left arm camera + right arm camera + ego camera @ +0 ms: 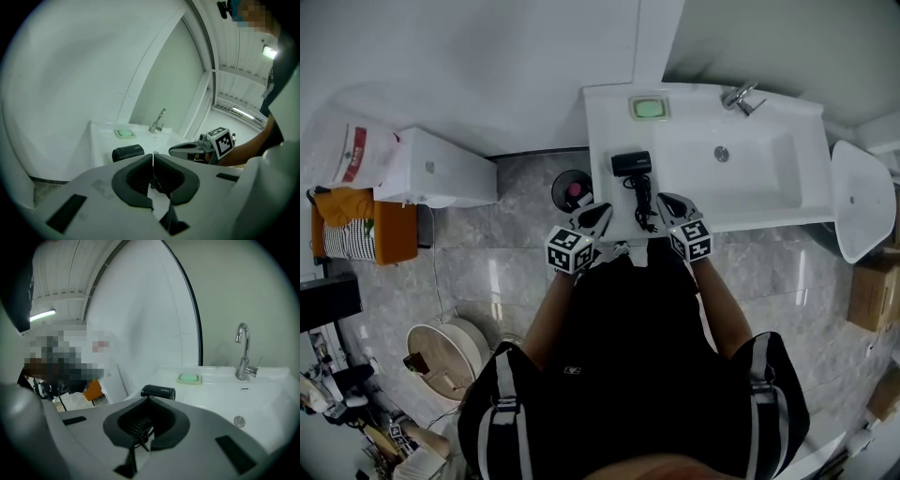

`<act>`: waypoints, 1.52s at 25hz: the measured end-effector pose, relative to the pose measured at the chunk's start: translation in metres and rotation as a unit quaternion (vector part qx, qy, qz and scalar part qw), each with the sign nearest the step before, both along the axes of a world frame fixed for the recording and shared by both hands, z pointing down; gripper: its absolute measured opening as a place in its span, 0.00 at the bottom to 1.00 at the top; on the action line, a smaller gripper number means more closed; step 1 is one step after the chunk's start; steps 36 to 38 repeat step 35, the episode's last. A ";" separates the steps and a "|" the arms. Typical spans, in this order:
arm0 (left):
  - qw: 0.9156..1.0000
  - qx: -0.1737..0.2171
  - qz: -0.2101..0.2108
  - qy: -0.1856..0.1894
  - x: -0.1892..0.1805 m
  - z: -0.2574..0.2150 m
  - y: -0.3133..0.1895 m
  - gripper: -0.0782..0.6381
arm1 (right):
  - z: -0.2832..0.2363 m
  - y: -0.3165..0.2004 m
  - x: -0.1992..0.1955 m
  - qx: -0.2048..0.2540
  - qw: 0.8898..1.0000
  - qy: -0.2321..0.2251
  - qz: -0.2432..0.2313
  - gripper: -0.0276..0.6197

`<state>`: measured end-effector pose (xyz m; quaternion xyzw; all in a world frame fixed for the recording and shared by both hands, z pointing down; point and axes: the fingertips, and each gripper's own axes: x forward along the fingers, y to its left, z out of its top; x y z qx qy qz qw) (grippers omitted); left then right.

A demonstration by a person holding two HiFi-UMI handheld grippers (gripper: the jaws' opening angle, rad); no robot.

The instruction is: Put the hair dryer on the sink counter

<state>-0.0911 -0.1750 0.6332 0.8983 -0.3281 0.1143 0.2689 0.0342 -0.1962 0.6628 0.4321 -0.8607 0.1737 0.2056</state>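
Note:
A black hair dryer (631, 164) lies on the white sink counter (605, 122), left of the basin, and its black cord (643, 206) trails toward the counter's front edge. My left gripper (598, 216) hovers at that front edge, just left of the cord, jaws pressed together. My right gripper (673, 206) sits just right of the cord, also shut. In the left gripper view the dryer (127, 152) lies beyond the closed jaws (153, 159), with the right gripper (187, 149) beside. The right gripper view shows the dryer (158, 391) past its closed jaws (149, 400). Neither gripper holds the dryer.
A green soap dish (649, 108) sits at the counter's back, with a chrome faucet (741, 97) behind the basin (741, 169). On the floor are a dark bin (572, 190) left of the counter, a white cabinet (436, 169), a round wooden stool (445, 352) and a cardboard box (874, 291).

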 end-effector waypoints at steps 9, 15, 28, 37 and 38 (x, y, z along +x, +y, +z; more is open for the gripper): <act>1.000 -0.010 0.008 0.007 0.007 0.004 -0.007 0.13 | 0.000 0.011 0.013 -0.007 1.000 -0.009 0.013 0.13; 1.000 -0.013 0.013 0.011 0.013 0.005 -0.010 0.13 | 0.003 0.012 0.018 -0.013 0.999 -0.019 0.026 0.13; 1.000 -0.015 0.020 0.009 0.024 0.004 -0.013 0.13 | 0.007 0.010 0.024 -0.024 0.999 -0.013 0.025 0.13; 0.999 -0.020 0.024 0.009 0.028 0.007 -0.014 0.13 | 0.005 0.006 0.025 -0.022 1.000 -0.007 0.020 0.13; 0.999 -0.020 0.024 0.009 0.028 0.007 -0.014 0.13 | 0.005 0.006 0.025 -0.022 1.000 -0.007 0.020 0.13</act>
